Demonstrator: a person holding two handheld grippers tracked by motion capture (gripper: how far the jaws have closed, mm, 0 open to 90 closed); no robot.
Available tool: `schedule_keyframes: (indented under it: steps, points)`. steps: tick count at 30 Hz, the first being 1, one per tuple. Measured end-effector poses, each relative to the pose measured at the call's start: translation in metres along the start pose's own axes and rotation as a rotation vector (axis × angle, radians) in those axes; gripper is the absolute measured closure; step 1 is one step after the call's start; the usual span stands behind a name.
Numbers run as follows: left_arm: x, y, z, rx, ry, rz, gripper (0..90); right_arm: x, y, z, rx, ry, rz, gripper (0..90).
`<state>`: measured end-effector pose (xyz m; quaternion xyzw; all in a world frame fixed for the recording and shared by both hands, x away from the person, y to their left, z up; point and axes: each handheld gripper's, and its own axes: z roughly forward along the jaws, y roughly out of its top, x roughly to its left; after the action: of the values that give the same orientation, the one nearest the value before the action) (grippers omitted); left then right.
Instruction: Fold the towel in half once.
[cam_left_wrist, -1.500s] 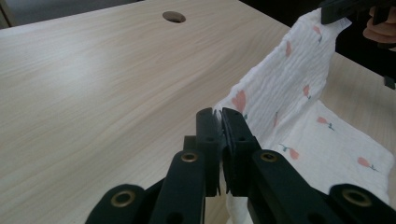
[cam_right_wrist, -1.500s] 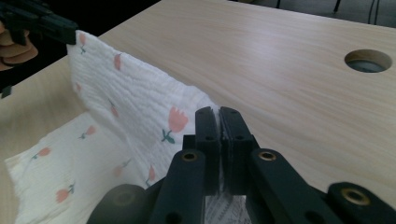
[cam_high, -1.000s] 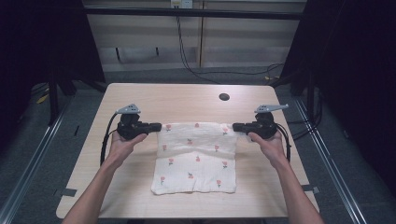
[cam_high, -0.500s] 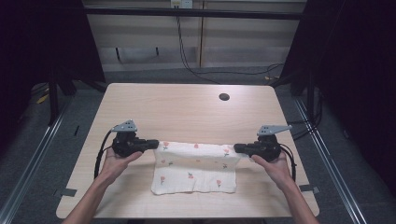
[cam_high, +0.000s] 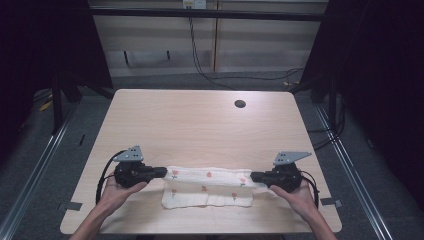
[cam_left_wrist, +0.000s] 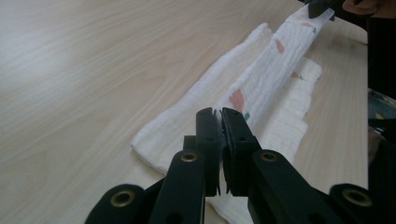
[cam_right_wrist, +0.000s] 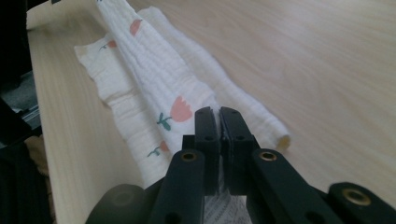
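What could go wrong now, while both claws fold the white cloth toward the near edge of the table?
1. The left claw and right claw pinch only thin corners of the cloth; one corner might slip out.
2. The held edge hangs stretched above the lower layer, so it may land crooked.

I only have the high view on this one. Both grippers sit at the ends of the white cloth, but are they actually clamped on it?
Observer: Yes. In the left gripper view the left gripper has its jaws shut on the edge of the cloth.
Operator: And the right one?
Observer: The same. The right gripper is shut on the cloth's other end, just past a pink tulip print.
Operator: Is the held edge lying flat on the table?
Observer: No. It runs raised between the two grippers as a taut band, with the lower layer lying on the wood beside it.
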<state>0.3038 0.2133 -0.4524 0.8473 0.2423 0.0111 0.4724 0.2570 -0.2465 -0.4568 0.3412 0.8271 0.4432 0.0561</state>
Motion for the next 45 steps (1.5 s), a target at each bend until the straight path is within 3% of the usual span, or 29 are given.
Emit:
schedule_keyframes:
  steps: [3, 6, 10, 11, 13, 20, 22, 26, 30, 31, 33, 34, 35, 39, 40, 44, 45]
  points:
    - [-0.002, -0.015, 0.0, 0.022, -0.01, -0.029, 86.2, 0.008, -0.007, -0.001, 0.008, -0.021, -0.004, 86.3]
    - [-0.006, -0.022, 0.001, 0.04, -0.022, -0.031, 86.1, 0.01, -0.01, -0.001, 0.001, -0.009, -0.002, 85.9]
    - [-0.015, -0.026, 0.004, 0.074, -0.036, -0.02, 86.1, 0.019, -0.016, 0.002, 0.02, 0.002, -0.01, 84.7]
    - [-0.019, -0.028, 0.007, 0.093, -0.052, 0.0, 85.8, 0.021, -0.018, 0.004, 0.032, 0.011, -0.011, 83.9]
    - [-0.022, -0.028, 0.008, 0.108, -0.063, 0.011, 85.1, 0.026, -0.021, 0.006, 0.064, 0.002, -0.036, 82.4]
    - [-0.028, -0.034, 0.001, 0.113, -0.082, 0.012, 77.7, 0.031, -0.026, -0.001, 0.057, 0.017, -0.031, 76.4]
    - [-0.029, -0.036, -0.004, 0.106, -0.085, 0.009, 75.1, 0.031, -0.026, -0.004, 0.028, 0.024, -0.025, 71.6]
    - [-0.026, -0.033, -0.007, 0.073, -0.082, -0.001, 74.8, 0.032, -0.022, -0.009, -0.004, 0.019, -0.022, 70.6]
    - [-0.016, -0.028, 0.005, 0.102, -0.056, -0.013, 74.1, 0.027, -0.018, -0.005, 0.006, -0.006, -0.022, 70.3]
    - [-0.009, -0.024, 0.012, 0.097, -0.046, -0.03, 73.9, 0.019, -0.016, 0.002, 0.021, -0.045, -0.014, 65.0]
    - [-0.004, -0.019, 0.019, 0.105, -0.039, -0.024, 73.8, 0.009, -0.012, 0.01, 0.018, -0.075, 0.02, 59.8]
    - [-0.004, -0.019, 0.019, 0.105, -0.039, -0.024, 73.7, 0.009, -0.012, 0.01, 0.018, -0.075, 0.02, 59.8]
    - [0.002, -0.014, 0.028, 0.124, -0.024, -0.021, 73.5, -0.001, -0.008, 0.017, 0.015, -0.11, 0.038, 56.6]
    - [0.009, -0.011, 0.04, 0.135, -0.027, -0.038, 73.7, -0.018, 0.0, 0.03, 0.048, -0.149, 0.051, 54.7]
    - [0.01, -0.011, 0.043, 0.14, -0.038, -0.05, 73.7, -0.018, 0.0, 0.03, 0.048, -0.149, 0.051, 54.7]
    - [0.006, -0.017, 0.047, 0.182, -0.034, -0.027, 73.7, -0.024, 0.0, 0.042, 0.098, -0.139, 0.056, 53.1]
    - [0.006, -0.019, 0.05, 0.19, -0.028, -0.024, 72.9, -0.024, -0.002, 0.047, 0.112, -0.136, 0.05, 59.1]
